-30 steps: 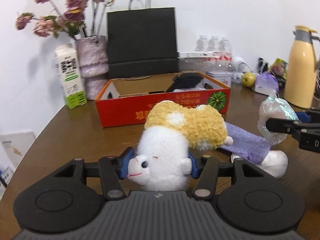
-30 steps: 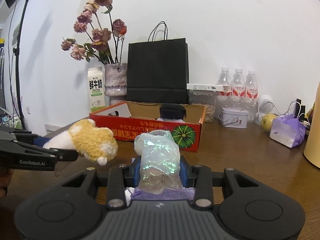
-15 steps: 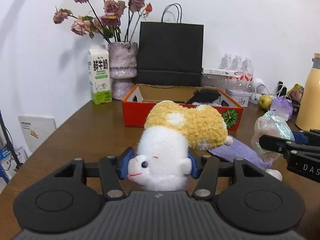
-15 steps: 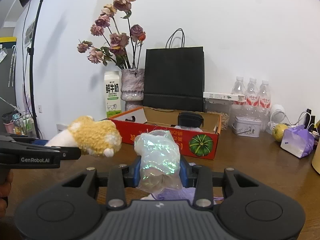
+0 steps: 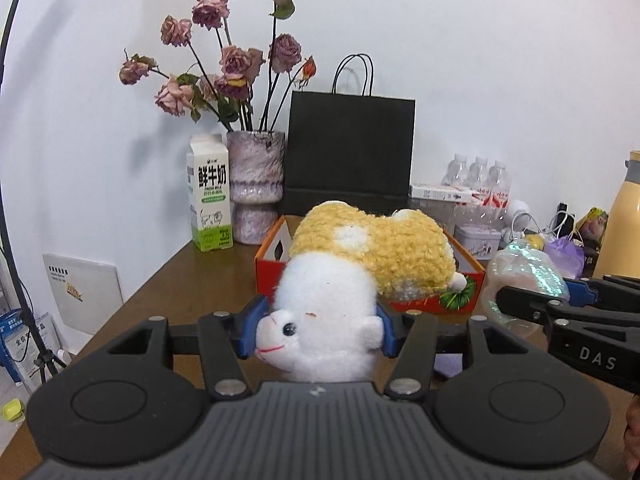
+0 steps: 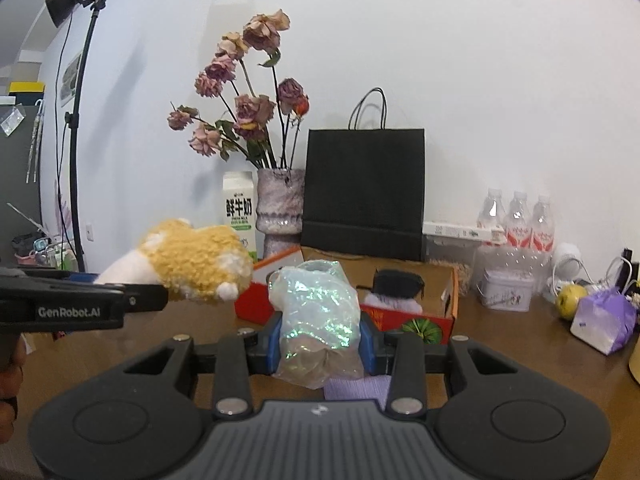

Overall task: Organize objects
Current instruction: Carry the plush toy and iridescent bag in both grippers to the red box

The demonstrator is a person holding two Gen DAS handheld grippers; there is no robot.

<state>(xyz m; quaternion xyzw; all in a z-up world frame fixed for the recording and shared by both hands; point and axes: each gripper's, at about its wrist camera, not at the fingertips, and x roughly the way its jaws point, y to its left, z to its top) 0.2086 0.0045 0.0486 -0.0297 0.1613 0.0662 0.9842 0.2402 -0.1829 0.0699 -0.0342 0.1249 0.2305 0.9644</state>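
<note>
My left gripper (image 5: 318, 330) is shut on a plush toy (image 5: 360, 272) with a white head and yellow curly body, held above the brown table. The same plush toy (image 6: 192, 266) shows at the left of the right wrist view, clamped in the left gripper (image 6: 160, 300). My right gripper (image 6: 320, 342) is shut on a shiny clear plastic bag (image 6: 316, 320) with something pale inside. That bag (image 5: 524, 280) hangs at the right of the left wrist view. Behind both sits an open red cardboard box (image 6: 450, 300) holding a black pouch (image 6: 396, 280).
A milk carton (image 5: 210, 196), a vase of dried roses (image 5: 256, 184) and a black paper bag (image 5: 352, 152) stand by the wall. Water bottles (image 6: 516, 220), a tin (image 6: 506, 288), an apple (image 6: 572, 294), a purple bag (image 6: 604, 320) and a yellow jug (image 5: 624, 224) crowd the right. A purple cloth (image 6: 356, 388) lies below my right gripper.
Both grippers have risen with their loads, so the box and table sit lower in view. The left gripper has also rolled, levelling its view.
</note>
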